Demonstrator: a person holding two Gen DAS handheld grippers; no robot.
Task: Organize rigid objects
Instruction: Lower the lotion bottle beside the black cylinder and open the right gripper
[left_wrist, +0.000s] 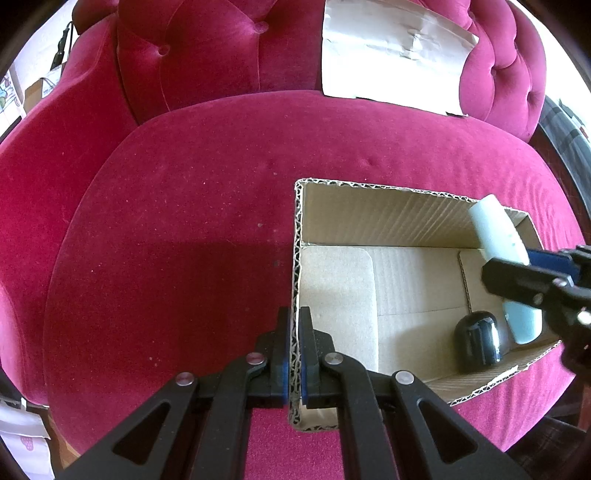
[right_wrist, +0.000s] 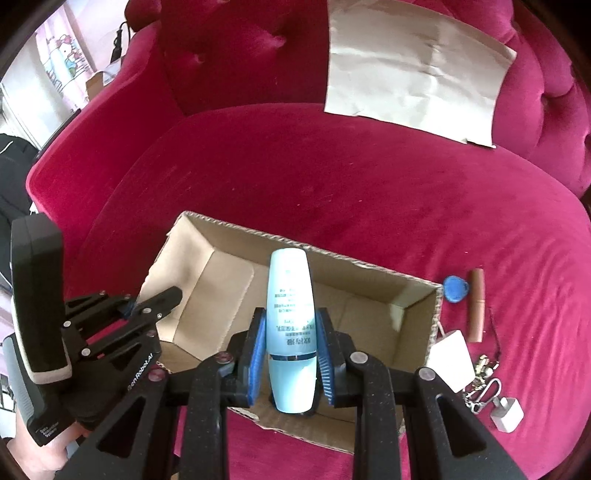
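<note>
On the crimson velvet sofa seat (left_wrist: 184, 221), in the left wrist view, the left gripper (left_wrist: 294, 354) is pinched tight on the near wall of the open cardboard box (left_wrist: 369, 214), its blue pads squeezing the frayed corrugated edge and steadying the carton. Inside, one glossy black rounded object (left_wrist: 477, 341) already lies on the box floor near the right end, so the sorting looks under way but far from finished. At the right edge the right gripper (left_wrist: 517, 280) comes in over the box, carrying the pale blue bottle (left_wrist: 498, 236), a smooth, matte, tapered plastic form hanging above the interior, not yet down. A creased sheet of brown paper (left_wrist: 391, 51) rests against the tufted backrest.

Over to the right wrist view: the right gripper (right_wrist: 291, 354) is clamped on that pale blue bottle (right_wrist: 290, 314), ribbed blue pads pressing both sides just above a thin dark band, printed text running along the body. It hovers over the cardboard box (right_wrist: 406, 291), whose flat fluted floor is bare on this side. The left gripper (right_wrist: 129, 308) shows at the left, closed on the box's wall. Still waiting on the velvet, right of the box: a blue teardrop tag (right_wrist: 455, 288), a slim brown tube (right_wrist: 476, 304), a white square tag (right_wrist: 451, 359), a tangle of metal clips and keychain (right_wrist: 485, 384), and a small white cube charger (right_wrist: 506, 414). By this showing, most of the job remains.
</note>
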